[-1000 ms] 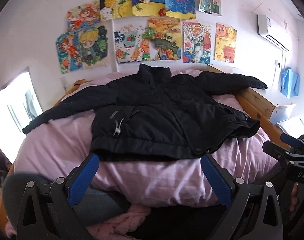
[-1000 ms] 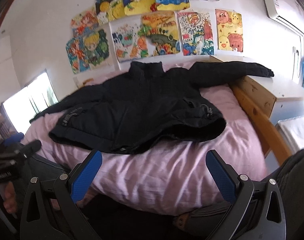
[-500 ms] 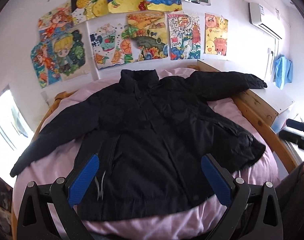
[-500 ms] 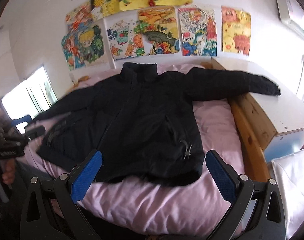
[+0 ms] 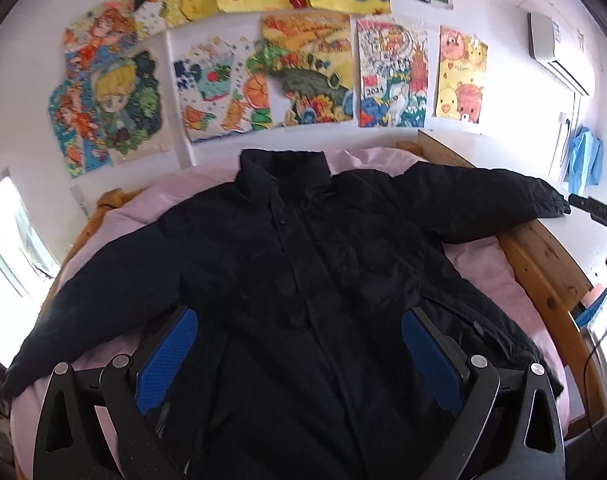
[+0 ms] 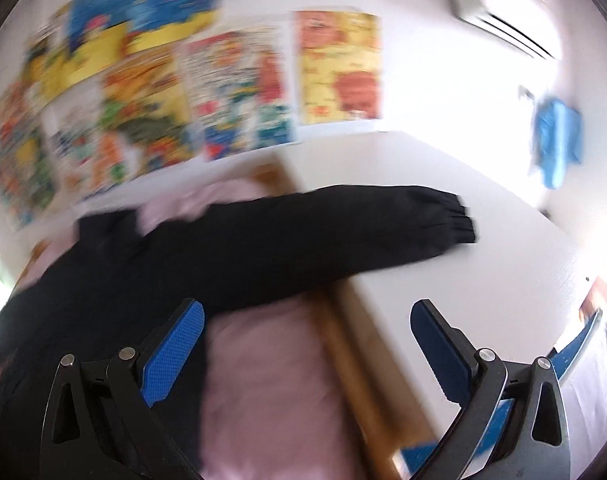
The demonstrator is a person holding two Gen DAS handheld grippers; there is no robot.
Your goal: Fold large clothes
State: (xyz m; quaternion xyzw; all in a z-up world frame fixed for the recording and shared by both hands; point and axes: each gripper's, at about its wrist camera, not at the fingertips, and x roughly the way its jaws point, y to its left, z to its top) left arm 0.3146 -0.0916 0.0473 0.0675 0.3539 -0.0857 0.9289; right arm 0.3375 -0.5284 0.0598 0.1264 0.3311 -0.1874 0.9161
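Observation:
A large black jacket (image 5: 303,280) lies spread front-up on a pink bed sheet (image 5: 491,268), collar toward the wall, both sleeves out. My left gripper (image 5: 299,344) is open and empty above the jacket's lower front. My right gripper (image 6: 307,340) is open and empty, over the bed's right side just below the right sleeve (image 6: 343,236). That sleeve's cuff (image 6: 459,220) rests on a white cabinet top (image 6: 483,292). The right wrist view is motion-blurred. The right gripper also shows at the right edge of the left wrist view (image 5: 599,212).
A wooden bed rail (image 5: 543,264) runs along the right side, also seen in the right wrist view (image 6: 355,368). Colourful drawings (image 5: 303,72) cover the back wall. An air conditioner (image 5: 559,56) and a blue cloth (image 5: 585,166) are on the right wall. A window (image 5: 7,248) is left.
Both grippers have moved forward over the bed. The left one is now above the jacket's front. The right one has swung right toward the right sleeve and cabinet. Both stay open.

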